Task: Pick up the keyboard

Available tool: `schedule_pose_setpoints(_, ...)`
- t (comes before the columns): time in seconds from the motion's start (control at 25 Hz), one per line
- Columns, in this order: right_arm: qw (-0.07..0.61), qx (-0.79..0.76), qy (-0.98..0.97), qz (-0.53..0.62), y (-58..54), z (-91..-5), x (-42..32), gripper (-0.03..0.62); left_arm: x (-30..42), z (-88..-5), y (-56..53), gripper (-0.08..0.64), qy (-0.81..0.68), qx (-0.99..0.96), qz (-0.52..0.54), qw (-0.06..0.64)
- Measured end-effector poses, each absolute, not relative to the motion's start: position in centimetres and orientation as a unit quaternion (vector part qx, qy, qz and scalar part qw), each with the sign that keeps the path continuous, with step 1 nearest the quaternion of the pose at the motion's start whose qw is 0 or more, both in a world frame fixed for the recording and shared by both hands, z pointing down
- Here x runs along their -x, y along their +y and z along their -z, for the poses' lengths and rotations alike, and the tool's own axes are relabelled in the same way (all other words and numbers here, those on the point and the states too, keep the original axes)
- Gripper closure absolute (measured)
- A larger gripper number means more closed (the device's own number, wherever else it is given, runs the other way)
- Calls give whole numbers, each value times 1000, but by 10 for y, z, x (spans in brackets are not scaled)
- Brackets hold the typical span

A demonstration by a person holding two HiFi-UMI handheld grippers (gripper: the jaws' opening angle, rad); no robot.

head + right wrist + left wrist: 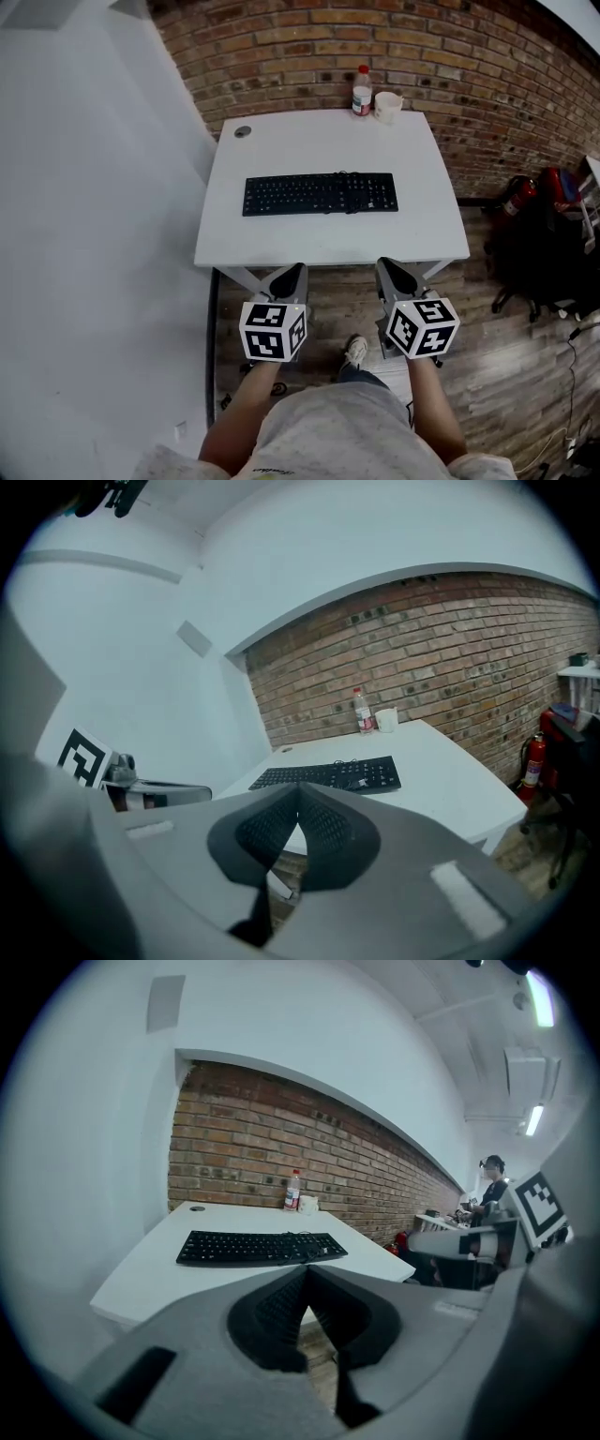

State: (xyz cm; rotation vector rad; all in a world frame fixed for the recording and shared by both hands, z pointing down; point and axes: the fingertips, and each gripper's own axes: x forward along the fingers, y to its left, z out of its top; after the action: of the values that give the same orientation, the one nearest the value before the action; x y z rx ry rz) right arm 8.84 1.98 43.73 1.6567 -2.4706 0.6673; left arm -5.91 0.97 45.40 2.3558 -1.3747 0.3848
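Note:
A black keyboard (pixel 320 194) lies flat across the middle of the white table (pixel 281 150), its cable coiled on top near the right end. It also shows in the left gripper view as the keyboard (pixel 261 1247) and in the right gripper view as the keyboard (pixel 330 775). My left gripper (pixel 292 269) and right gripper (pixel 386 264) hover side by side just short of the table's near edge, both pointing toward it. Both are shut with nothing between the jaws. The left gripper (pixel 306 1270) and right gripper (pixel 299 788) show their tips pressed together.
A plastic bottle (pixel 362 91) and a white cup (pixel 387 106) stand at the table's far edge by the brick wall. A small round cap (pixel 243 132) marks the far left corner. A fire extinguisher (pixel 515 198) and dark bags sit on the floor to the right.

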Motion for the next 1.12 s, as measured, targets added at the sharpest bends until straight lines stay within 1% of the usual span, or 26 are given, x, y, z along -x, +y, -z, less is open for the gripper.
schedule_pose_setpoints(0.52, 46, -519, -821, -231, -47, -445, -134, 581, 26, -456, -48, 566, -522, -817, -148, 193)
schedule_pose_setpoints(0.84, 45, -507, -829, -232, -79, -447, -162, 583, 23, -455, -74, 566, -557, -794, -148, 192)
schedule_pose_setpoints(1.12, 52, -507, -828, -232, -102, -456, -171, 582, 31, -464, -93, 566, -574, -782, -144, 196)
